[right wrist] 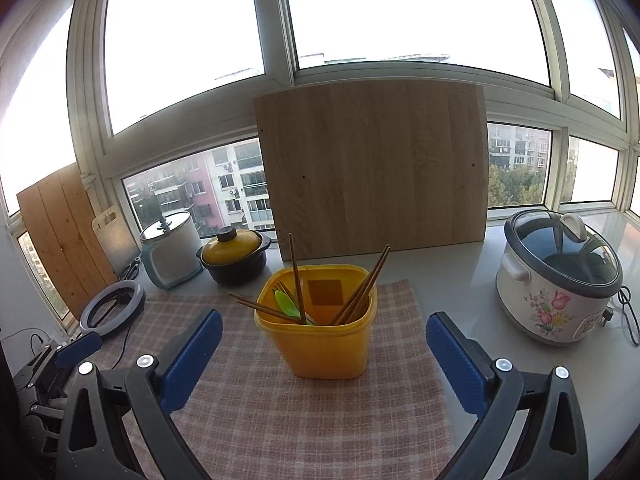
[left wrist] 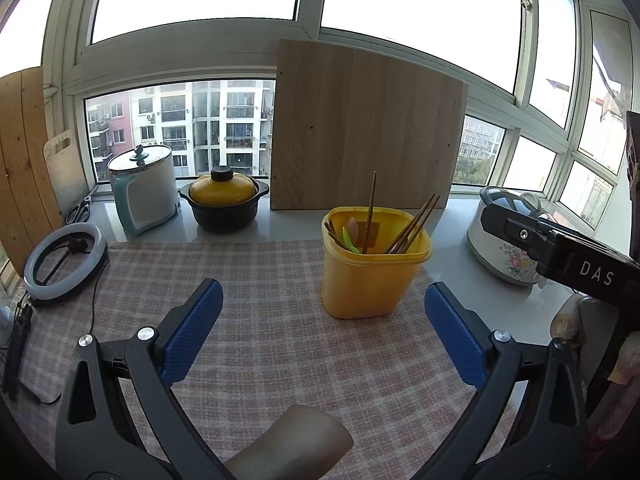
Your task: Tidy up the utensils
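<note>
- Left claw (left wrist: 323, 312): jaws spread wide, nothing between them; it hangs above the checked cloth (left wrist: 260, 280), with the yellow container (left wrist: 374, 276) at about 1 o'clock from it.
- Right claw (right wrist: 324, 344): jaws likewise spread wide and empty; the yellow container stands at 12 o'clock, squarely ahead of the gap.
- Yellow container: upright on the cloth on the tabletop (right wrist: 472, 272). It holds wooden chopsticks (right wrist: 362, 292) leaning toward 1 o'clock, one stick near upright, several splayed toward 9 o'clock over the rim, and a green spoon (right wrist: 286, 304).
- Nothing loose is visible on the cloth; judged, the utensils are gathered and what remains is tidying the splayed sticks.
- Advice for the step: the right claw is better aligned. Approach from above, close on one stick or a tight bundle near its upper end, and lift straight to avoid tipping the container.
- The left claw could steady the container wall meanwhile.
- Risk, judged: the container looks light; a sideways pull may topple it.
- Rice cooker (right wrist: 560, 280) at 2 o'clock and clay pot (right wrist: 234, 256) at 10 o'clock stand well apart.
</note>
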Tool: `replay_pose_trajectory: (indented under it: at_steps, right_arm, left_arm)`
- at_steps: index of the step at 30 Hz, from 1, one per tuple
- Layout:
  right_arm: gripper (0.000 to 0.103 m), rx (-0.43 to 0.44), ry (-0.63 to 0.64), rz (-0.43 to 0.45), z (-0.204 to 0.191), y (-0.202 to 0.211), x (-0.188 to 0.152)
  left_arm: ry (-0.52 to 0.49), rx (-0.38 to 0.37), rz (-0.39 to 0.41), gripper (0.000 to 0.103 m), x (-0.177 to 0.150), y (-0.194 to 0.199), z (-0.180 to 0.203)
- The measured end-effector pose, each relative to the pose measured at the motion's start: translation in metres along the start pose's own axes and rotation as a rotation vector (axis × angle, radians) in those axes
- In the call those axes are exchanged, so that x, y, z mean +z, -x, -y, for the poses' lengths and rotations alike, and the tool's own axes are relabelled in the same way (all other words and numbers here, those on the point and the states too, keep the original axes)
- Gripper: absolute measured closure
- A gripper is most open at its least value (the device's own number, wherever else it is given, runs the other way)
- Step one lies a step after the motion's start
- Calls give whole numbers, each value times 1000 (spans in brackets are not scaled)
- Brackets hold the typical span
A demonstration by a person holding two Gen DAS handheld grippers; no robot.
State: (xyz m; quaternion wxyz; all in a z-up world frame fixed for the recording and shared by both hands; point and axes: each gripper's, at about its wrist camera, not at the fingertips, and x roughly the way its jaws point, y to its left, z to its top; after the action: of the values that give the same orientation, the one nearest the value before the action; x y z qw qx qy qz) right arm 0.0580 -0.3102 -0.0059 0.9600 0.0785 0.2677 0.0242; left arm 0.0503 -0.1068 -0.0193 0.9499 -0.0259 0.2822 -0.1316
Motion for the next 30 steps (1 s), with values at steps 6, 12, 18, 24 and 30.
replay_pose_trajectory:
  at_steps: [6, 12, 18, 24, 30]
  right_arm:
    - [0, -8, 12, 4, -2, 5, -3]
    - [0, -15, 8, 5, -3, 8, -5]
    - [0, -16, 3, 3, -2, 9, -7]
    - [0, -16, 0, -1, -2, 9, -8]
    - [0, -17, -3, -2, -1, 9, -8]
  left_arm:
    - [-5, 7, -3, 1, -3, 5, 0]
    - [-5, 7, -1, 1, -4, 6, 1]
    - [-3, 9, 0, 1, -4, 8, 0]
    - [0, 12, 0, 1, -4, 10, -1]
    - [2, 14, 0, 1, -4, 12, -3]
